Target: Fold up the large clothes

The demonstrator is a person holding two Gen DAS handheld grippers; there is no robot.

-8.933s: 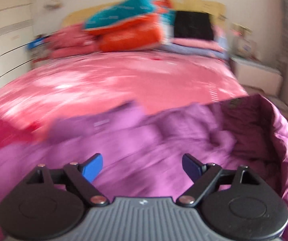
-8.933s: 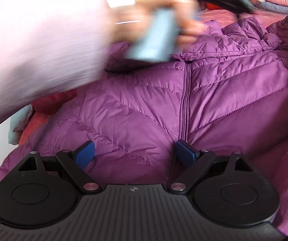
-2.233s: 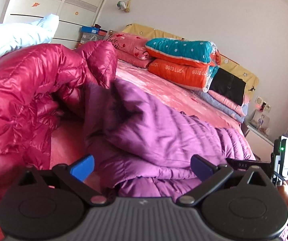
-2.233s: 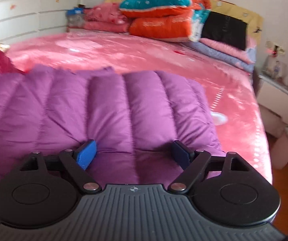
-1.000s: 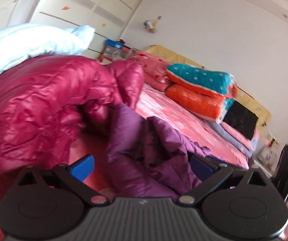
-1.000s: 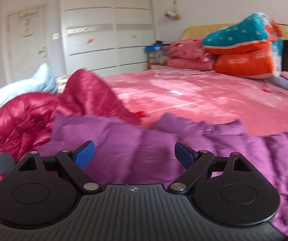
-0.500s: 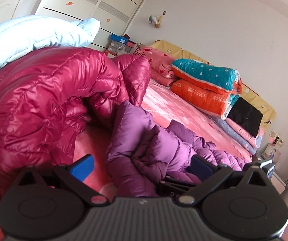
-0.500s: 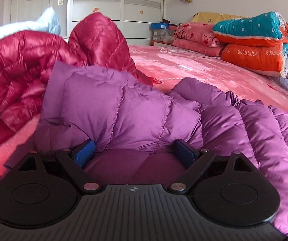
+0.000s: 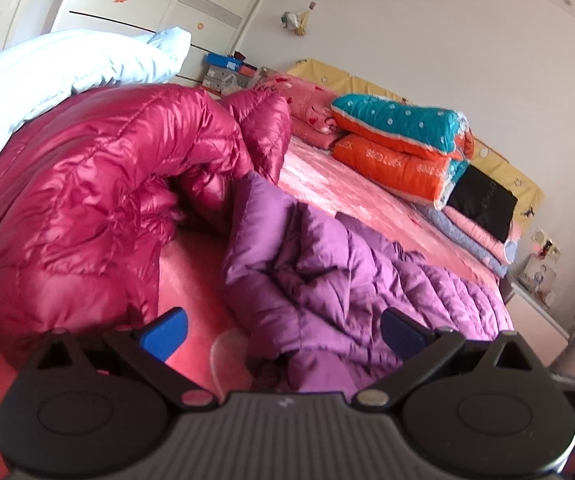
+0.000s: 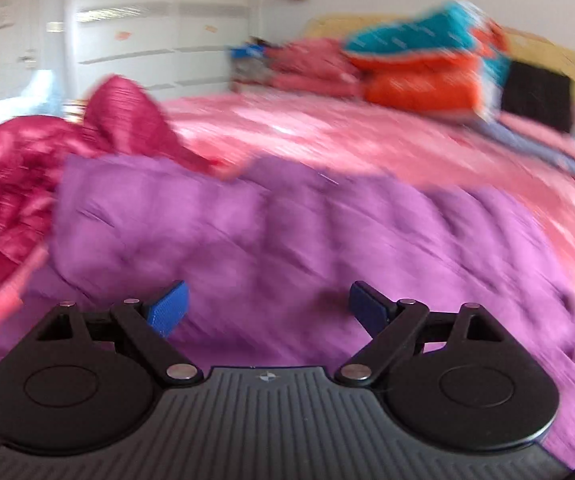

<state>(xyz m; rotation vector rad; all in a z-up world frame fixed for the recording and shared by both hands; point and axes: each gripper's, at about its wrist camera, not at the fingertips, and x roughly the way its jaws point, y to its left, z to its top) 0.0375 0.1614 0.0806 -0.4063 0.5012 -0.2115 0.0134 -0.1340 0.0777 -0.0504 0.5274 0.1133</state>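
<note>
Right now the purple jacket (image 9: 347, 276) lies bunched on the pink bed (image 9: 367, 204), touching the crimson coat (image 9: 99, 184). Both the left gripper (image 9: 283, 330) and right gripper (image 10: 265, 306) are spread, empty. Slippery padding may spring apart, or a careless pinch may snag both coats.

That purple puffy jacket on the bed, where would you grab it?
Probably the purple jacket by the raised flap nearest the red jacket. It stands up off the bed, so the open left gripper could close over its edge from the front.
</note>
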